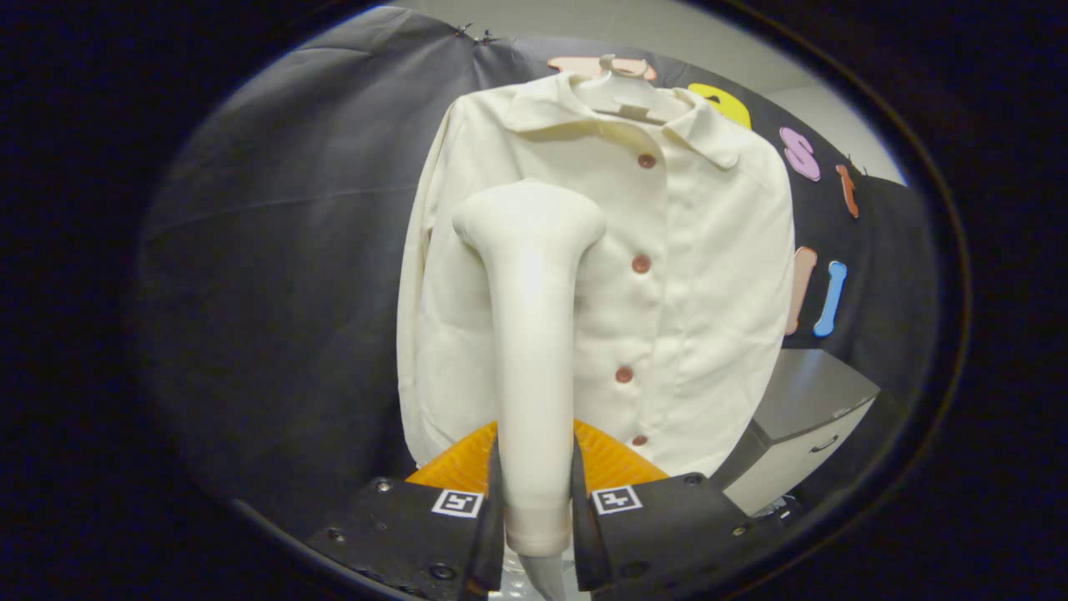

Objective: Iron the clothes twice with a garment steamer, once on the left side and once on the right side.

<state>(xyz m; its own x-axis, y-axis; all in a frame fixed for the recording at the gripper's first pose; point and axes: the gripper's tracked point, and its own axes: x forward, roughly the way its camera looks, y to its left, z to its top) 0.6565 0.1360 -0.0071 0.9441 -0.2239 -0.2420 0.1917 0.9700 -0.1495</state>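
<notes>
A cream buttoned jacket (pixel 701 284) hangs on a white hanger (pixel 622 83) against the black cloth wall, straight ahead of the fingers. My gripper (pixel 534 492) is shut on the handle of a cream garment steamer (pixel 530 334), both fingers pressing its sides. The steamer stands upright between the fingers, its wide head (pixel 528 213) raised in front of the jacket's left half, just left of the row of brown buttons (pixel 641 264). Whether the head touches the cloth I cannot tell.
A grey-topped white cabinet (pixel 813 417) with a drawer handle stands low to the right of the jacket. Black cloth wall (pixel 284 275) spreads to the left of the jacket.
</notes>
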